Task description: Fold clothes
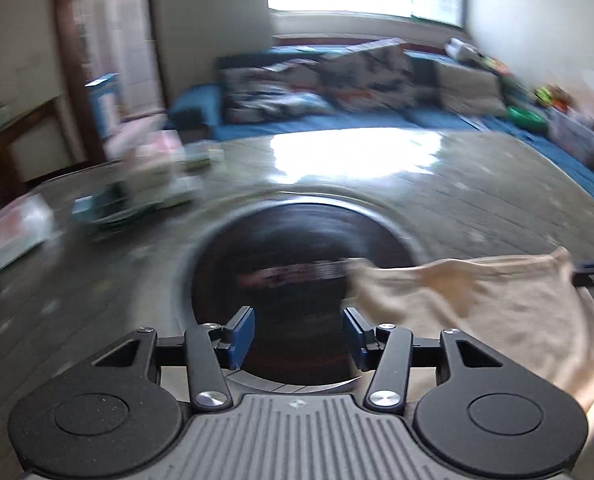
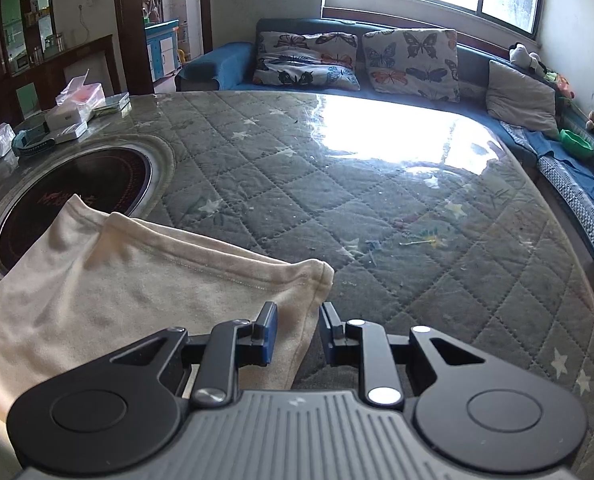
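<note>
While both hand-held grippers point(image 1: 299, 334) point(image 2: 297, 332) stand spread, the cream garment point(image 2: 137, 280) (hem stitched) lies creased.

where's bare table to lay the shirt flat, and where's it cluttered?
Free: the quilted table from the cream shirt out to the blue sofa. Crowded: far left corner, boxes and bags beyond the round dark inset. Both grippers, left and right, are open.

Garment point(image 2: 109, 288) on table point(image 2: 377, 208), partly over round inset point(image 2: 77, 184); sofa point(image 2: 477, 64) prob. behind.
</note>
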{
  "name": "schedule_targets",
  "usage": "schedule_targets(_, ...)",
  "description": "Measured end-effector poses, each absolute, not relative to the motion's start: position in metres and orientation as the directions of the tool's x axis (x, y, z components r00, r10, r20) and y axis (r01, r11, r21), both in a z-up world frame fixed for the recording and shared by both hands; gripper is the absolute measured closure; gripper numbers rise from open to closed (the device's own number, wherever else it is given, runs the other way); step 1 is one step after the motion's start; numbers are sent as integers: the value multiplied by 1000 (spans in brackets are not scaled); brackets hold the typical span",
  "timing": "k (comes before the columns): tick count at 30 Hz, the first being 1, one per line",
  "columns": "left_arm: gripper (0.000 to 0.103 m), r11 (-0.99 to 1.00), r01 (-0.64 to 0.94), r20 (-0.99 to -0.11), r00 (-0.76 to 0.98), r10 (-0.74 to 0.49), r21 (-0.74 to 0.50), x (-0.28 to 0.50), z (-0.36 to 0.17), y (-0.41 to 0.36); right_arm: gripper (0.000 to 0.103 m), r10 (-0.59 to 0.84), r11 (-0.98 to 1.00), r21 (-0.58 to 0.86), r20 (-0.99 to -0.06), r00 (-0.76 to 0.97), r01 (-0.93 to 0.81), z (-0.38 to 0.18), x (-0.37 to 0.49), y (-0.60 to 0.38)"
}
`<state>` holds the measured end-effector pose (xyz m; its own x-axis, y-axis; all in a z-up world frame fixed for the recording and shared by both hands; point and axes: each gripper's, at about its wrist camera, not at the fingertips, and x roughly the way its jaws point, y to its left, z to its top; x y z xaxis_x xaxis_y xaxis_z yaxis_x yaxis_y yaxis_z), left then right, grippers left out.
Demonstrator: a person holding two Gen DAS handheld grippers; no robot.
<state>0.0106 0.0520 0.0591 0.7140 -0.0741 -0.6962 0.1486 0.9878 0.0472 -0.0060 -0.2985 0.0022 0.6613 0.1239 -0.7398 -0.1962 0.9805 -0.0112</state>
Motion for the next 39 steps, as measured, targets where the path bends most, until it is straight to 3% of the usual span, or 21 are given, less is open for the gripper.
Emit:
schedule_targets(9, 55, 979, 200, -763, 639, -93, 48, 61, 26, 28, 81, 127, 981, 3, -758, 639, -192, -3, 17, -301)
schedule_targets(13, 92, 974, 227, -757, 637, -145, 5, 66, 22, 34, 81, 124, 981, -6, -755, 644, -195, -3, 28, -296)
schedule_targets(16, 100, 975, 221, -737, 663, -130, 28, 66, 23, 35, 81, 118, 980, -17, -750, 651, -197, -2, 36, -291)
schedule_targets(20, 101, 986, 167, -692, 714, -109, 17, 71, 35, 46, 94, 111, 979, -31, -743, 660, -199, -1, 48, -284)
schedule_targets(28, 100, 997, 57, -701, 713, -9, 46, 107, 29, 71, 98, 100, 977, -57, -731, 675, -207, -1, 82, -264)
schedule_targets(31, 97, 999, 41, -719, 695, -7, 30, 112, 23, 80, 88, 131, 970, -43, -734, 666, -239, 1, 85, -258)
schedule_targets(32, 97, 999, 38, -719, 695, -7, 28, 112, 23, 82, 78, 145, 966, -39, -733, 665, -254, 1, 84, -256)
schedule_targets(35, 97, 999, 34, -721, 693, -8, 21, 114, 21, 85, 71, 138, 962, -58, -740, 659, -267, -1, 87, -253)
schedule_targets(38, 96, 999, 38, -722, 692, 0, 36, 115, 18, 82, 72, 150, 967, -27, -743, 652, -253, -6, 98, -254)
schedule_targets(39, 96, 998, 40, -719, 695, 9, 51, 115, 18, 80, 79, 154, 969, -16, -744, 650, -248, -8, 101, -254)
